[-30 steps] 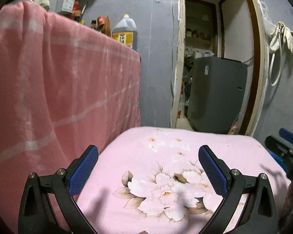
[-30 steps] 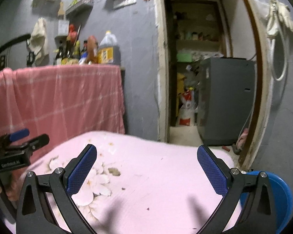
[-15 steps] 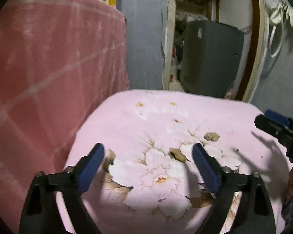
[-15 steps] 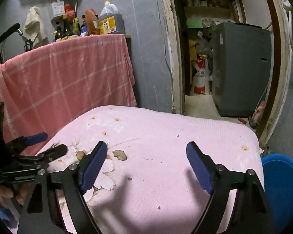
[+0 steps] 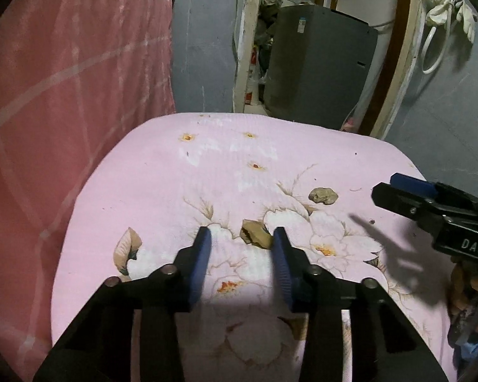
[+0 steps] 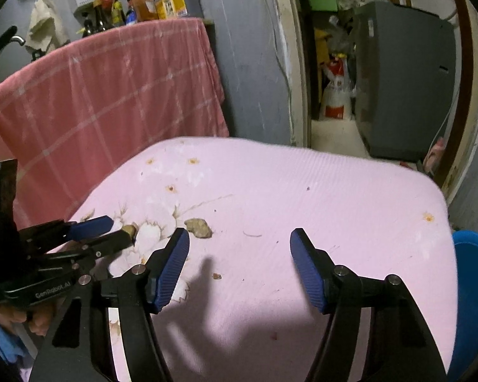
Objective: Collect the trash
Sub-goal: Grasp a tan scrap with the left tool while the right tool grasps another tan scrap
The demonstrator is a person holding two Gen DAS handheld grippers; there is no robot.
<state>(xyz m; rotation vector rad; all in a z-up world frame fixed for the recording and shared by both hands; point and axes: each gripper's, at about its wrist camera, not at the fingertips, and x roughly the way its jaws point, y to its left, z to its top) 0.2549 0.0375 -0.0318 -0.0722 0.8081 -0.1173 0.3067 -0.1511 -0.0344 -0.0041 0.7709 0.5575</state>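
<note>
Scene: A table under a pink floral cloth [image 5: 162,191], seen from my two handheld grippers; a red checked cloth [image 5: 63,95] hangs at far left, a doorway with a grey appliance [image 5: 318,63] lies beyond the far edge.

Trash: Two small brown crumpled scraps lie on the white flower print, left of the table's middle. The near scrap [image 5: 255,237] sits closer to me; the far scrap [image 5: 323,195] lies beyond it and to its right, apart from it.

Left gripper: My left gripper [image 5: 242,238] points down at the near scrap. Its jaws are closing, with the scrap between the tips and closer to the right one. I see a gap on the left side, so nothing is gripped yet.

Right gripper: My right gripper [image 6: 239,238] hangs over bare cloth with nothing between its blue pads. Its jaws are closing too, though they stand wider than the left pair.

Key relation: The near scrap lies straight ahead of my left fingertips, its long side running roughly across the gap. The far scrap [image 6: 199,227] lies just beyond and left of my right gripper's left fingertip, outside the jaws.

Nearer hand: By my judgement, left for the near scrap, right for the far one.

Bin: A blue container [image 6: 471,286] shows past the table's near right edge.

Small debris: A few crumbs [image 6: 216,276] dot the cloth.
</note>
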